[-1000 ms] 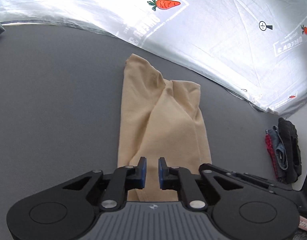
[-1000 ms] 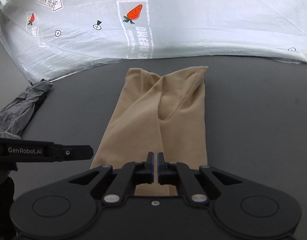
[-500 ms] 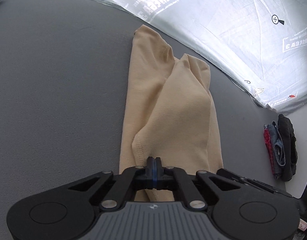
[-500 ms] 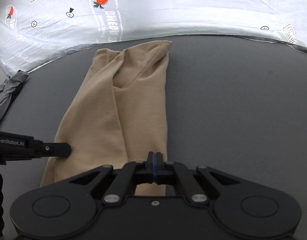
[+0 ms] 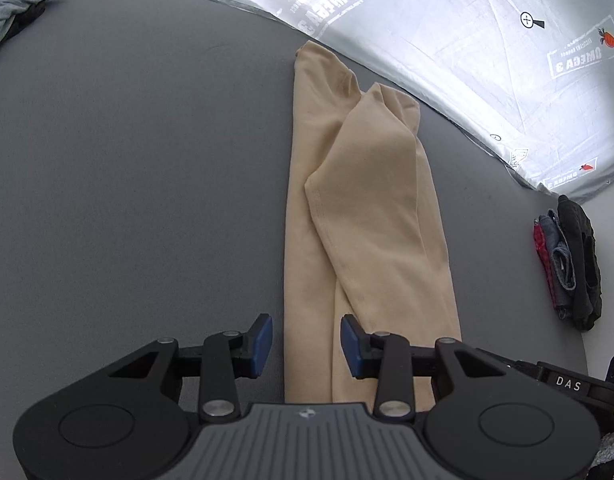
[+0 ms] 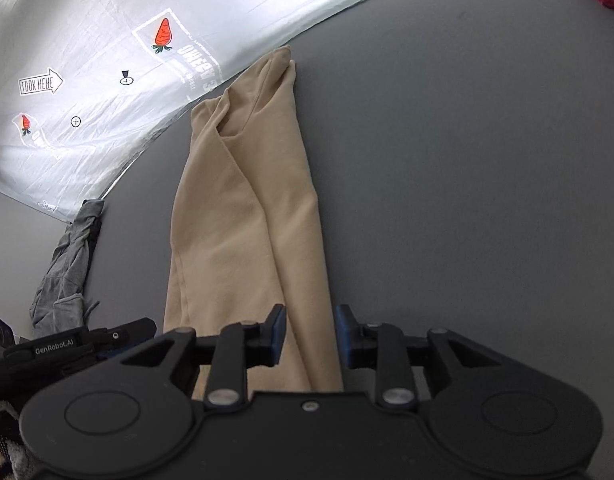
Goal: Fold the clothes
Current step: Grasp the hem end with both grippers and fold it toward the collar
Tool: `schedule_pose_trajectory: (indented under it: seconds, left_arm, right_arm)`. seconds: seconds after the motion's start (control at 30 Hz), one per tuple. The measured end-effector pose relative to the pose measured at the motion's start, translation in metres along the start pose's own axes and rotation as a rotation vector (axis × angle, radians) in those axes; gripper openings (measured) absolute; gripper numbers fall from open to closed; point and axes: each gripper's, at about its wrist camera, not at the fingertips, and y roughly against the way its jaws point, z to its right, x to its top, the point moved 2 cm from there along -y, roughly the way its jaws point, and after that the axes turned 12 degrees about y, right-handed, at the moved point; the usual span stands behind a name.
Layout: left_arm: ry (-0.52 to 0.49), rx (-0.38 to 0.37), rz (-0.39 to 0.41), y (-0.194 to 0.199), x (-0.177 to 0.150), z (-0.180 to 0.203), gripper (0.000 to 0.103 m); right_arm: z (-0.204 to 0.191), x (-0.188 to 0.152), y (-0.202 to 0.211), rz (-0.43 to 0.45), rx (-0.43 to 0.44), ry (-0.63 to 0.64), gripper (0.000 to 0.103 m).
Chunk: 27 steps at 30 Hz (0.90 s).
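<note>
Left wrist view: a beige knit garment (image 5: 367, 216), folded into a long narrow strip with a stitched hem, is laid on the matte grey tabletop (image 5: 127, 180). The left gripper (image 5: 307, 340) is angled downward above the strip's near end; its jaws have just been opening, and the cloth beneath is not pinched.

Right wrist view: the same strip (image 6: 243, 216) is seen below a crinkled silver sheet (image 6: 107, 60). The right gripper (image 6: 309, 336), likewise just opened, straddles the strip's near edge without gripping.
</note>
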Motion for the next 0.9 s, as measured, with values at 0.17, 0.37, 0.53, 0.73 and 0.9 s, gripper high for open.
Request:
schedule_pose_trajectory:
  seconds: [0.17, 0.37, 0.53, 0.73, 0.9]
  left_arm:
    - [0.092, -0.062, -0.084, 0.006, -0.040, -0.015, 0.040]
    - [0.220, -0.149, -0.117, 0.015, -0.079, -0.035, 0.040]
    - [0.288, -0.191, -0.121, 0.020, -0.097, -0.045, 0.040]
    - [0.259, -0.161, -0.109, 0.020, -0.097, -0.035, 0.037]
    - [0.205, -0.081, -0.073, 0.018, -0.101, -0.023, 0.014]
  right_arm:
    - [0.001, -0.032, 0.010, -0.045, 0.064, -0.029, 0.033]
    - [0.006, -0.065, 0.023, -0.054, 0.135, -0.056, 0.033]
    - [0.011, -0.083, 0.028, -0.063, 0.212, -0.096, 0.033]
    - [0.002, -0.084, 0.026, -0.053, 0.209, -0.060, 0.034]
    - [-0.020, -0.078, 0.022, -0.056, 0.103, 0.087, 0.009]
